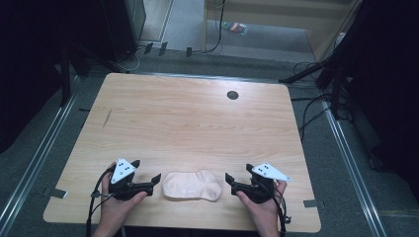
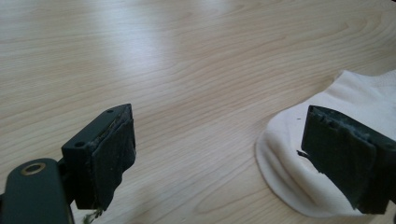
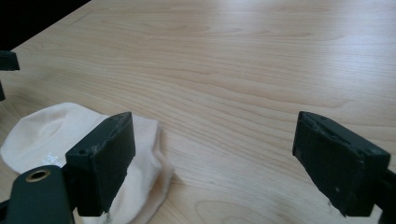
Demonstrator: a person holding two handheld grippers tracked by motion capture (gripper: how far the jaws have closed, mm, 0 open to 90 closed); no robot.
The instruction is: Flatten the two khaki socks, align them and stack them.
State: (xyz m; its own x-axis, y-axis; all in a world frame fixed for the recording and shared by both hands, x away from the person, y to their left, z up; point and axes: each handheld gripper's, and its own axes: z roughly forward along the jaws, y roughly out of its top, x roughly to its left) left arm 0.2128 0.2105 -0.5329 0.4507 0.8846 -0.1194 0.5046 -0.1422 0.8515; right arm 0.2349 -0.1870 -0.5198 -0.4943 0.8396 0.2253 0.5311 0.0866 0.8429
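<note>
A sock (image 1: 192, 185) lies on the table (image 1: 188, 118) between both tools.

Pale sock lying flat on the bench

The sock (image 1: 192, 185) is cream-coloured, short and ankle-cut (a small faint mark shows on its upper face), spread lengthwise side to side close to the bench's (image 1: 188, 123) near edge, roughly midway along that edge, slightly rumpled.

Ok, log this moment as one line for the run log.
scene: cream sock flat near table front edge | left gripper: open, beside sock's left end | right gripper: open, beside right end | contact: none
</note>
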